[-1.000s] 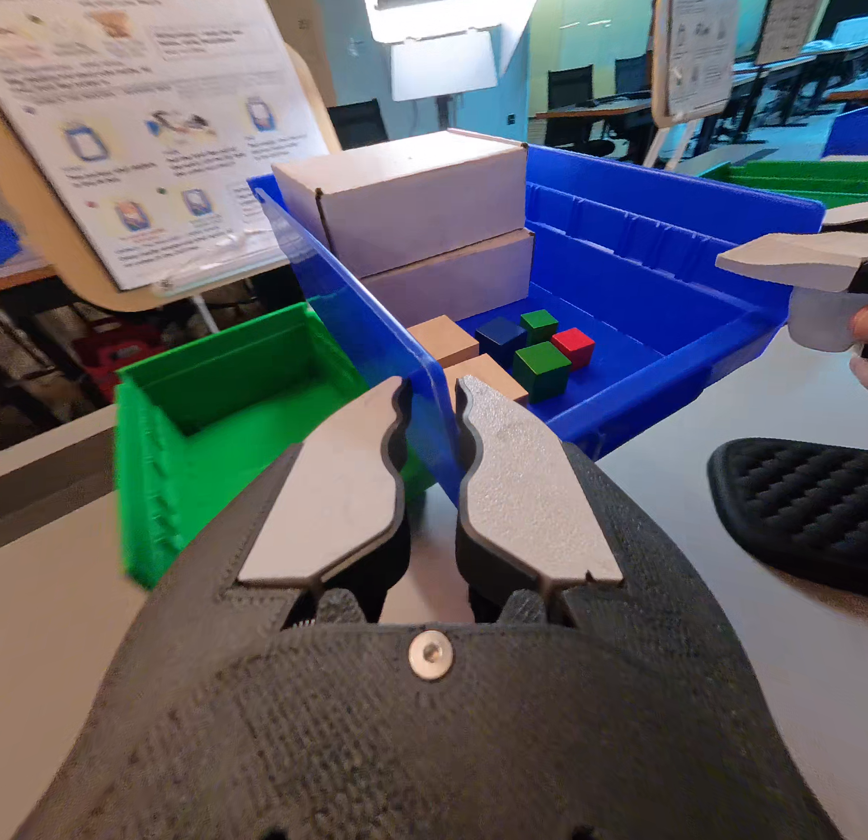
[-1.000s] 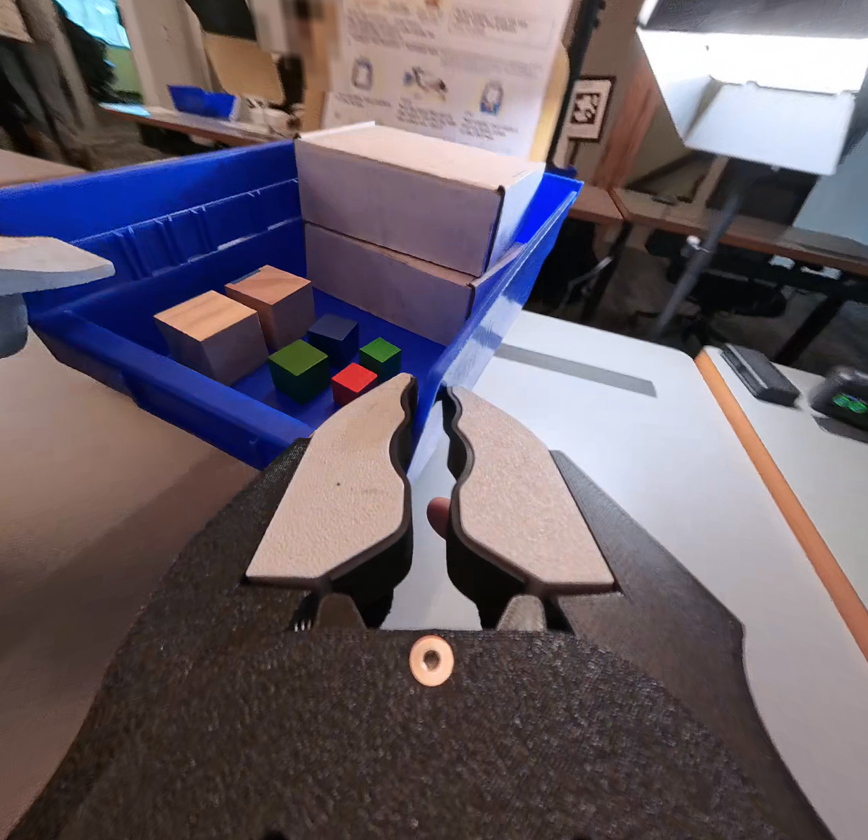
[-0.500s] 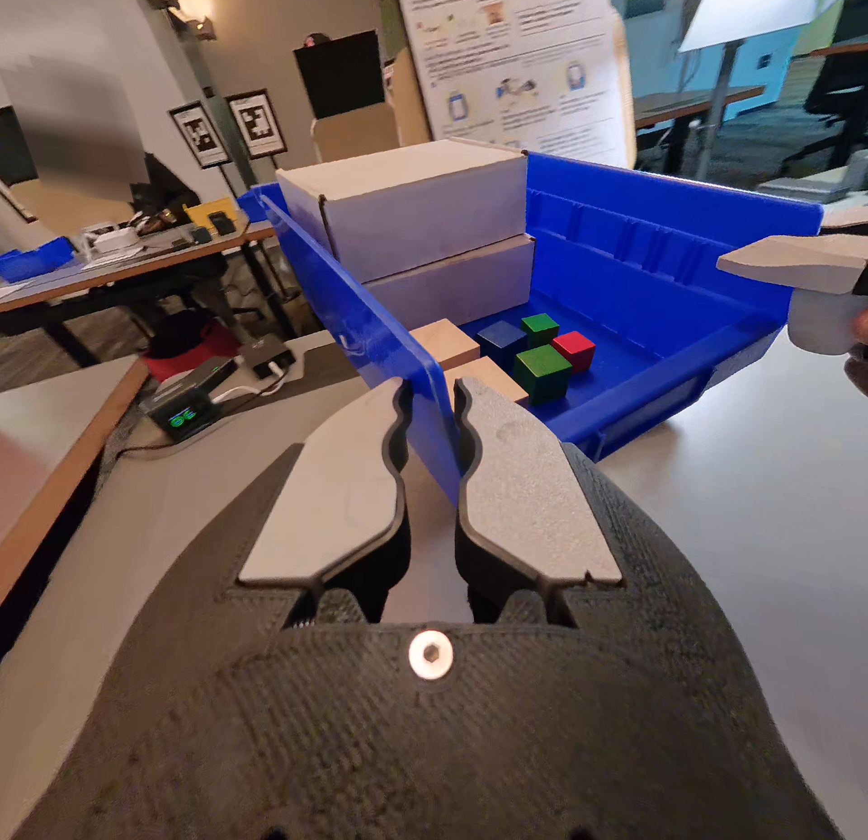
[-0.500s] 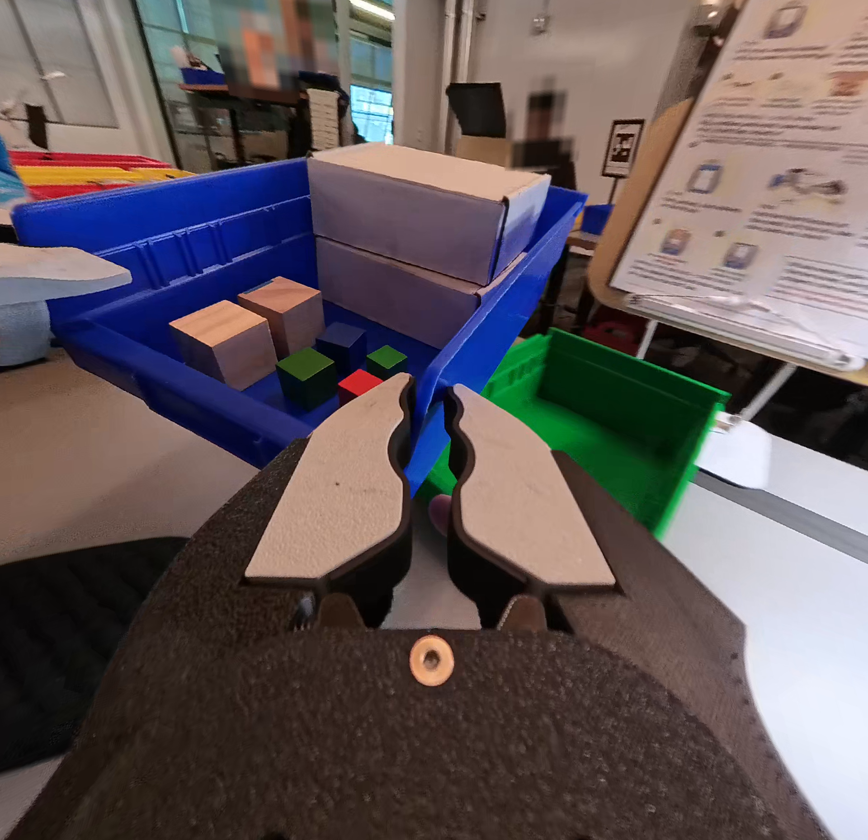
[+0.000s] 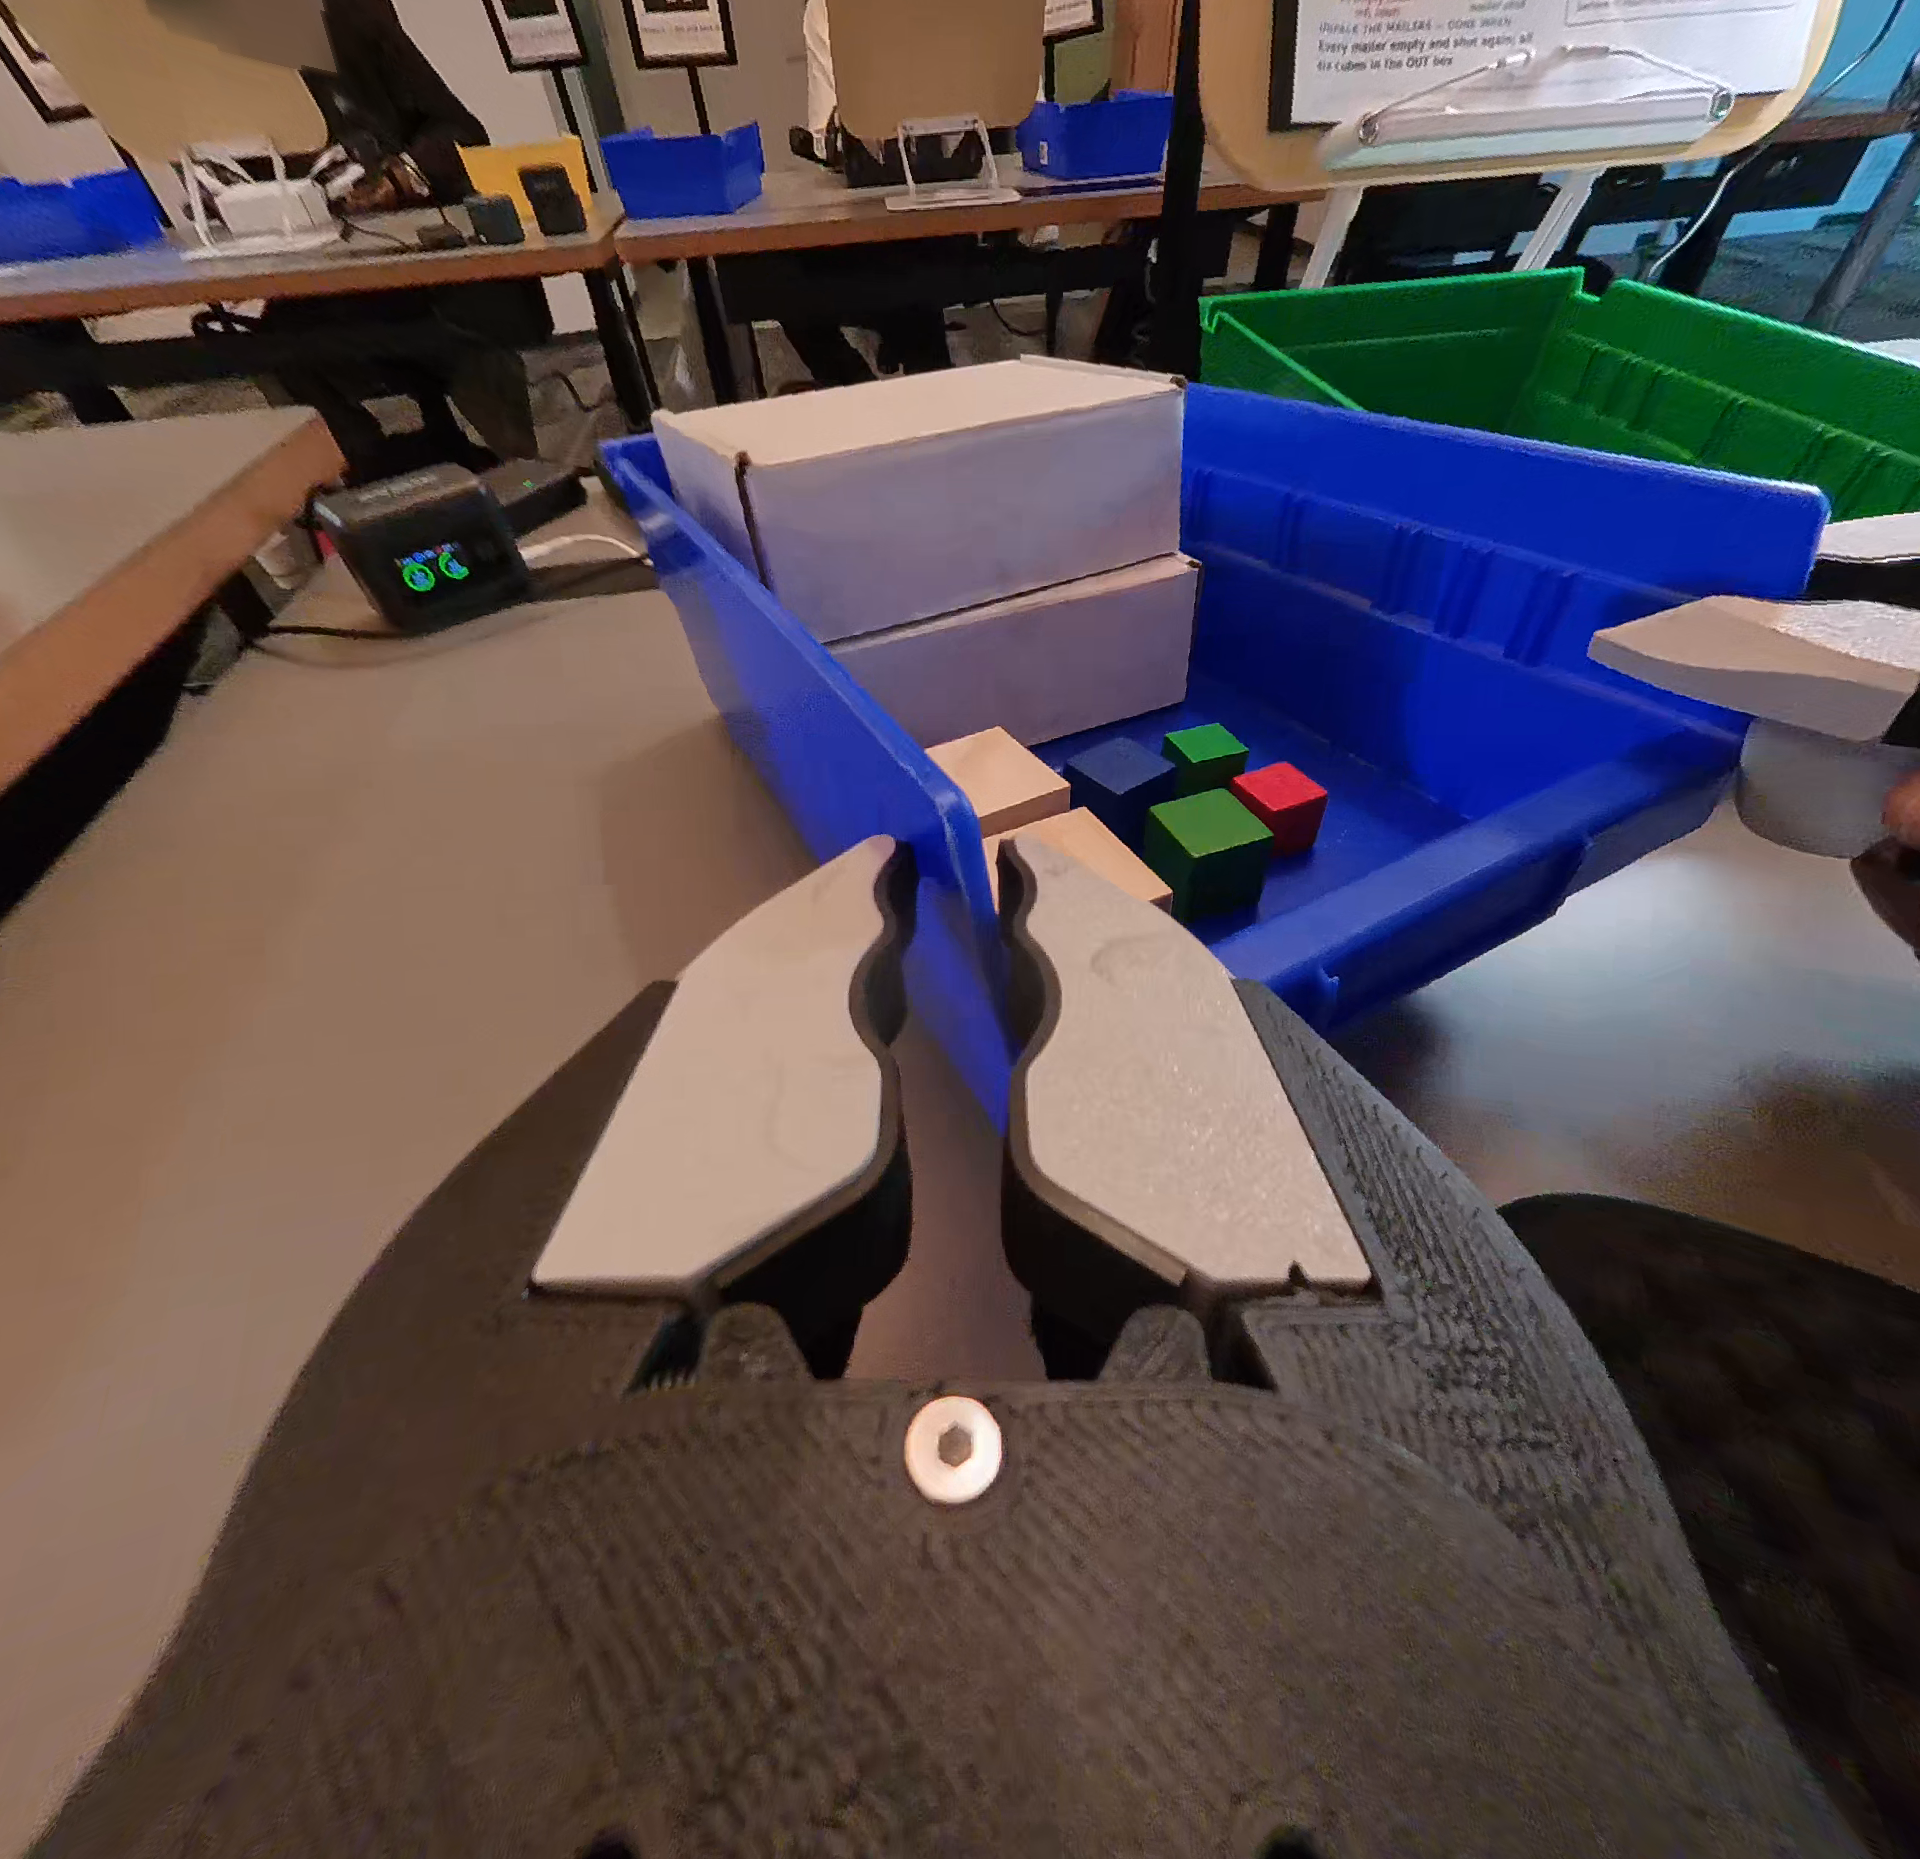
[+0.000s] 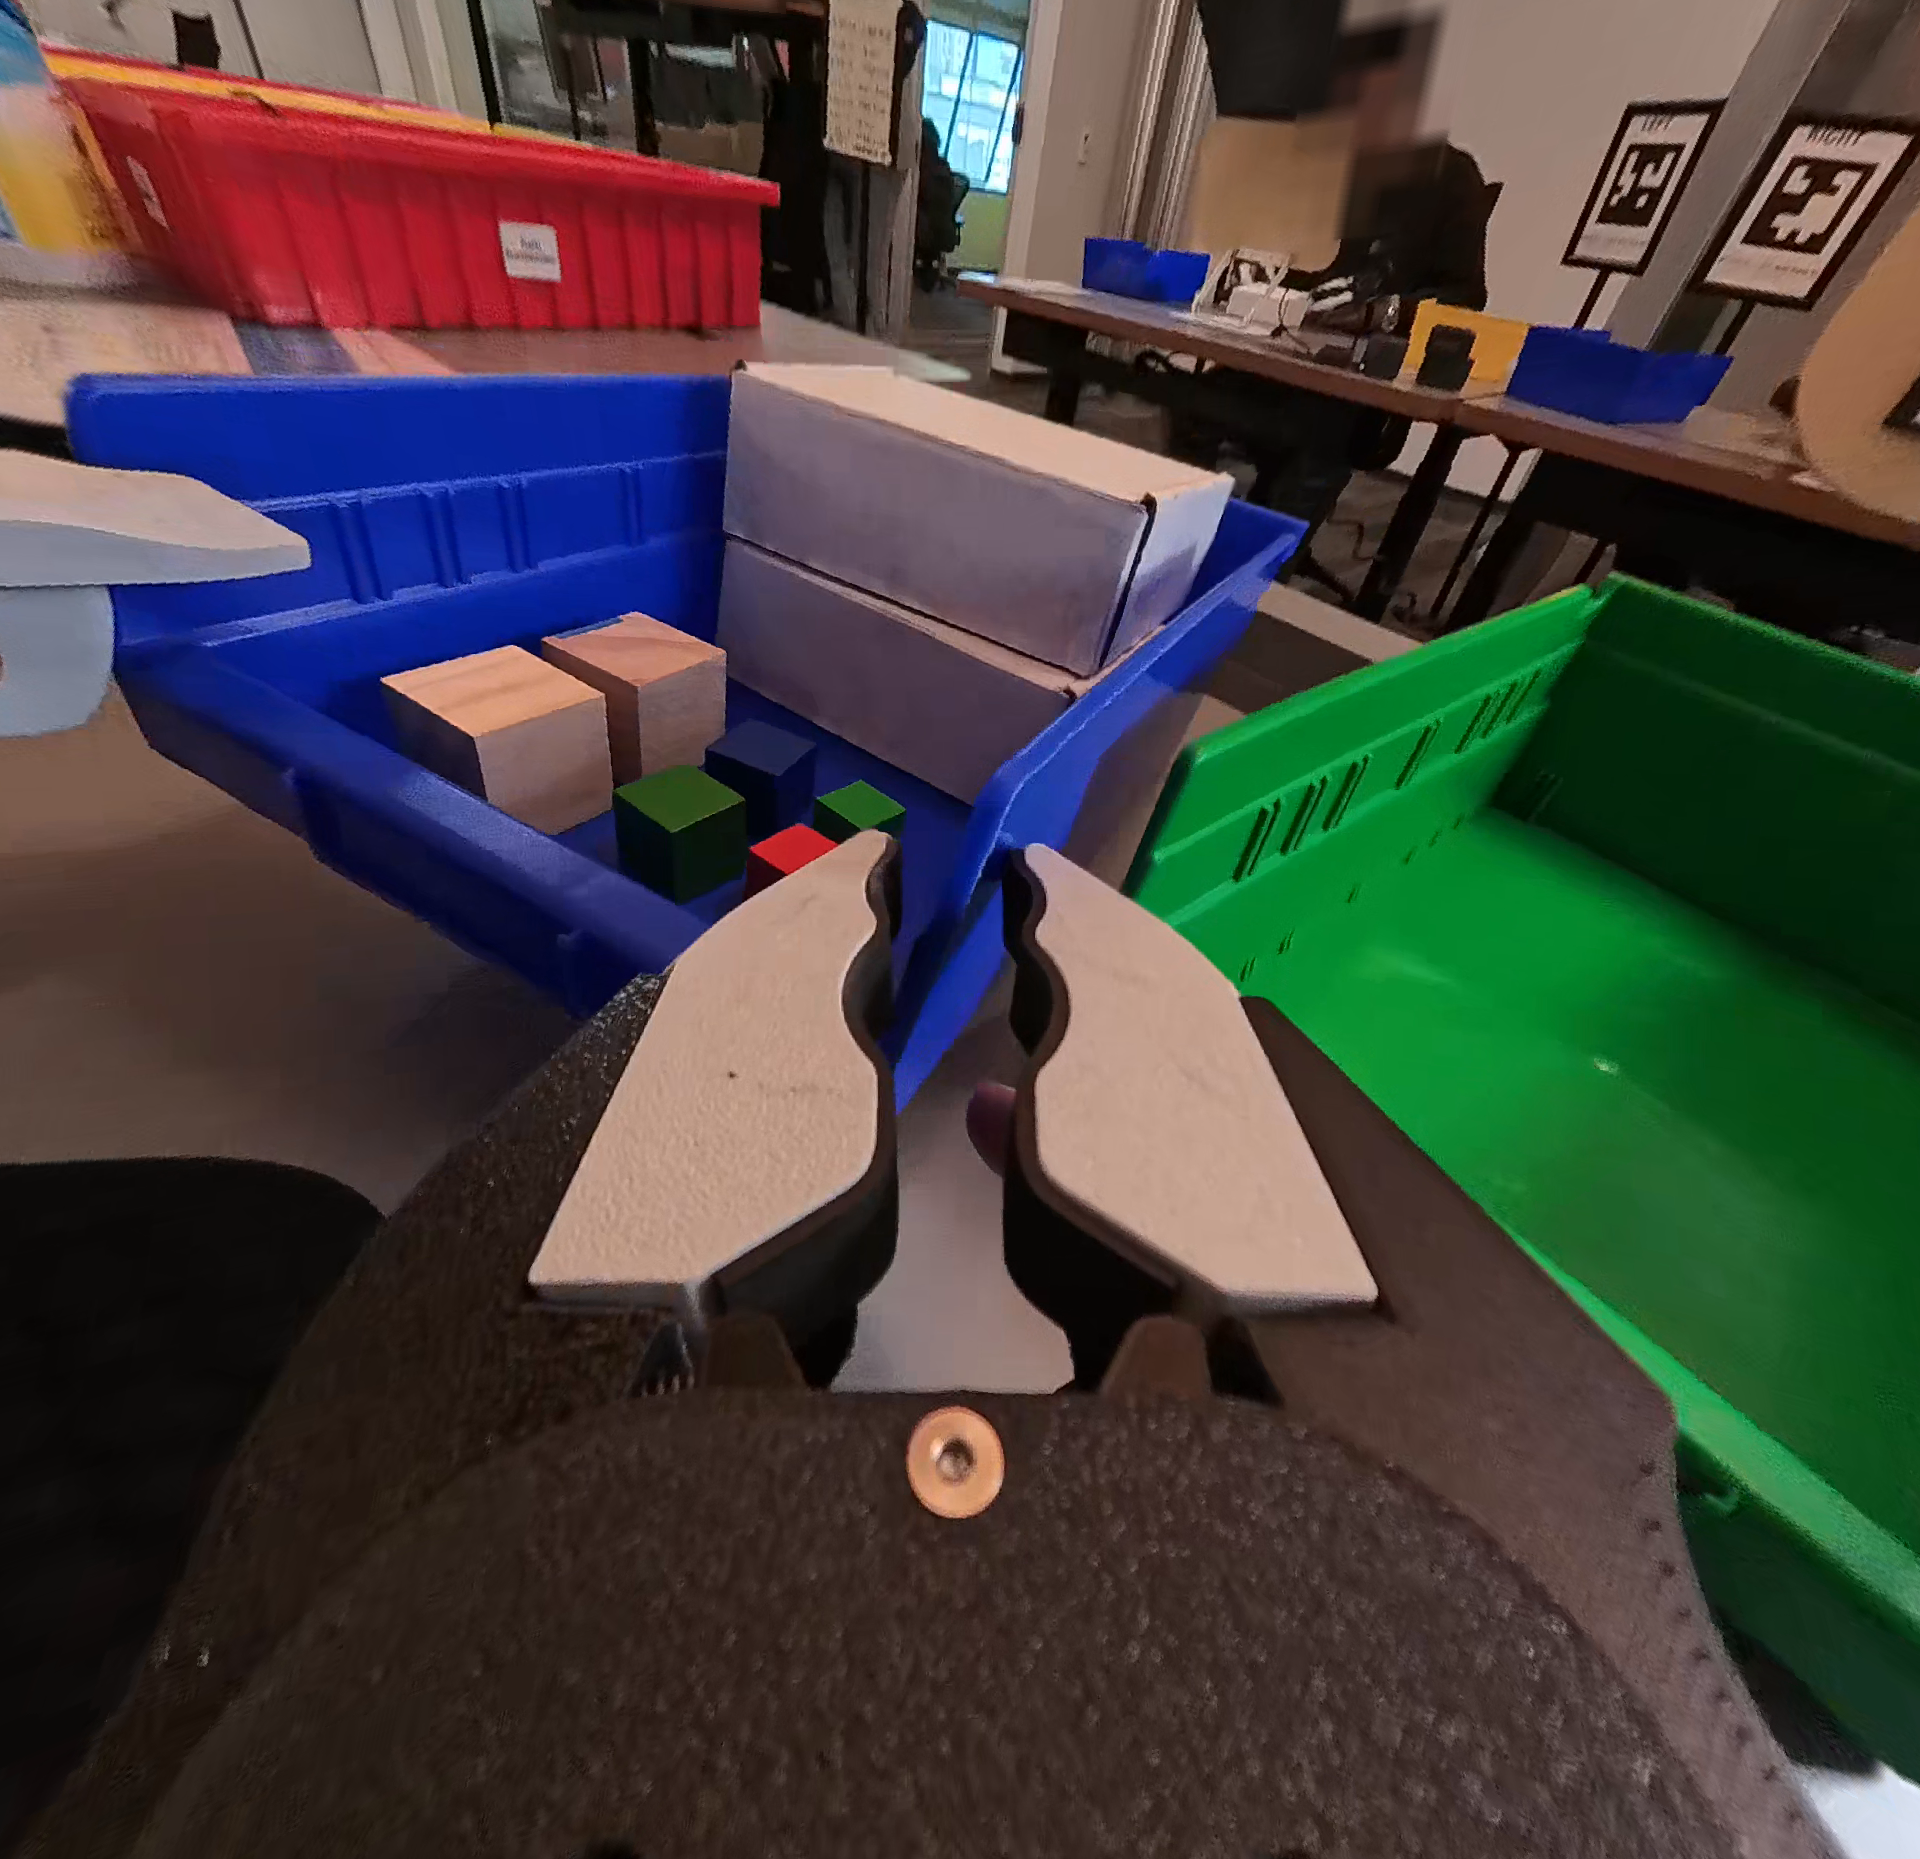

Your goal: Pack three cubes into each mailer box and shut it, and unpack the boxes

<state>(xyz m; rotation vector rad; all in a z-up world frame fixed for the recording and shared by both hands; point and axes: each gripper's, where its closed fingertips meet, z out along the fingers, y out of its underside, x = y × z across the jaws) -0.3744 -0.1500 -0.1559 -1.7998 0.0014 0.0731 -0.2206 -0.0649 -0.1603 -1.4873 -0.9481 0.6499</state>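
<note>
A blue bin (image 5: pixel 831 729) holds two stacked white mailer boxes (image 5: pixel 935 479), both shut, two wooden cubes (image 5: pixel 1003 770), and navy (image 5: pixel 1117 775), green (image 5: pixel 1205 843) and red (image 5: pixel 1283 796) cubes. My left gripper (image 5: pixel 951 859) is shut on the bin's left side wall. My right gripper (image 6: pixel 951 864) is shut on the opposite side wall (image 6: pixel 1039 801). The boxes (image 6: pixel 935 521) and cubes (image 6: pixel 681 822) also show in the right wrist view. Each gripper's finger shows at the edge of the other's view (image 5: pixel 1766 656).
An empty green bin (image 6: pixel 1558 978) stands close to the right of the blue bin. A black pad (image 5: pixel 1766 1394) lies on the grey table near me. A small device with a green display (image 5: pixel 421 562) sits at the back left. A red bin (image 6: pixel 416 209) is farther off. My hands' fingertips stand some 20 cm from each other.
Both grippers have kept their grip on the blue bin and swung round with it. The green bin, earlier on the bin's left, now lies on its right.
</note>
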